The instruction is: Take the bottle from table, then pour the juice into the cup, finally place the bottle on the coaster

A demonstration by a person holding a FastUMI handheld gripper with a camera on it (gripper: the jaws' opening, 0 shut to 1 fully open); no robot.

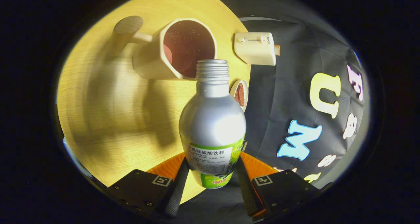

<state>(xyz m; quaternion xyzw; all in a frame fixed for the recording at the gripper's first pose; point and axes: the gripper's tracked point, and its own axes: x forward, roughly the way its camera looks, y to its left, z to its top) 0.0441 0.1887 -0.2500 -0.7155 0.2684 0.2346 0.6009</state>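
My gripper (211, 171) is shut on a silver bottle (213, 122) with a green and white label, both fingers pressing on its lower part. The bottle is tipped, and its open threaded mouth points toward a cream cup (177, 50) with a handle. The mouth sits right at the cup's near rim. Dark reddish liquid with bubbles shows inside the cup. A round wooden coaster (128, 24) lies on the table beyond the cup's handle.
The wooden table (108, 112) tilts across the view. A cream toaster (256, 48) with a slice sticking out stands beside the cup. A small dish (239, 94) with brown food lies near the bottle's neck.
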